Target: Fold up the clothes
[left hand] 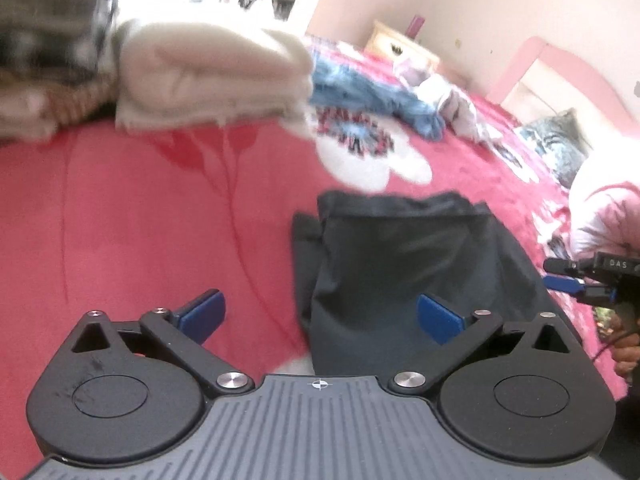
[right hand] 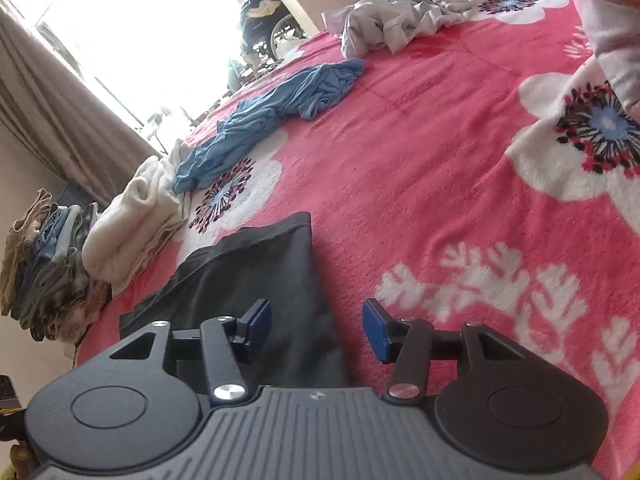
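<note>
Left wrist view shows the left gripper spread wide and empty over the near edge of a folded dark garment, which lies flat on the pink floral bed, seemingly just let go. Its long axis runs away from the camera. In the right wrist view, the right gripper is part-open and empty; beyond, folded clothes sit stacked aside, while a blue garment lies crumpled.

Bare blanket left of dark garment; cream stack behind.
</note>
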`<state>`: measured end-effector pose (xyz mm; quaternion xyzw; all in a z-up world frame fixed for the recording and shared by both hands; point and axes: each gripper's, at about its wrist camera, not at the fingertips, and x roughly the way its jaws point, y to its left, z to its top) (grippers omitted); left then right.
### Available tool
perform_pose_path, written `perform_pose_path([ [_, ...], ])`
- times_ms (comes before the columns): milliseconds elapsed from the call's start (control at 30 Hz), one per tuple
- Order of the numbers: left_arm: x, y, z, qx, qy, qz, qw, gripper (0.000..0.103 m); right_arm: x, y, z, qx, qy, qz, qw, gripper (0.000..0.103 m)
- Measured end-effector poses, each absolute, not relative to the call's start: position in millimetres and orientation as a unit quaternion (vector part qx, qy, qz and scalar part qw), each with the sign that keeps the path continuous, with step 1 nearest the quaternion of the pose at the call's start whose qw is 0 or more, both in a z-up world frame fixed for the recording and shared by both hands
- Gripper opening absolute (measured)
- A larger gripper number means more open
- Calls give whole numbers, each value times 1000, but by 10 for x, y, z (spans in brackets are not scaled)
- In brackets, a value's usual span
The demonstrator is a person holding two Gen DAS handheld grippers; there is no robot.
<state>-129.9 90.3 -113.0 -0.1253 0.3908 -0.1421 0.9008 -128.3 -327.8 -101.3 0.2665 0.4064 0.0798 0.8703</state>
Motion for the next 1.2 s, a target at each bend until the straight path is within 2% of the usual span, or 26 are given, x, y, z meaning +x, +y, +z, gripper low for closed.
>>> perform_pose_path([
  [100,-1318,866,-1087,-114,372,-136,911,103,-1274,-3255,-1038,265,402,79,873,54],
  [400,-1325,837,-1065,-102,380,-104,913,103,-1273,-3291,-1116,272,403,80,870,55],
  [800,-1175,937,-1305,-142,410,-154,888,103,-1140,-3400,-1212,304,406,82,858,55],
  [1133,-1207,924,-1298,-179,399,-249,864,102,-771,-3566,-1440,408,414,117,805,65],
  [1200,-1177,907,-1316,-171,407,-241,864,98,-694,-3574,-1474,422,414,127,797,69],
])
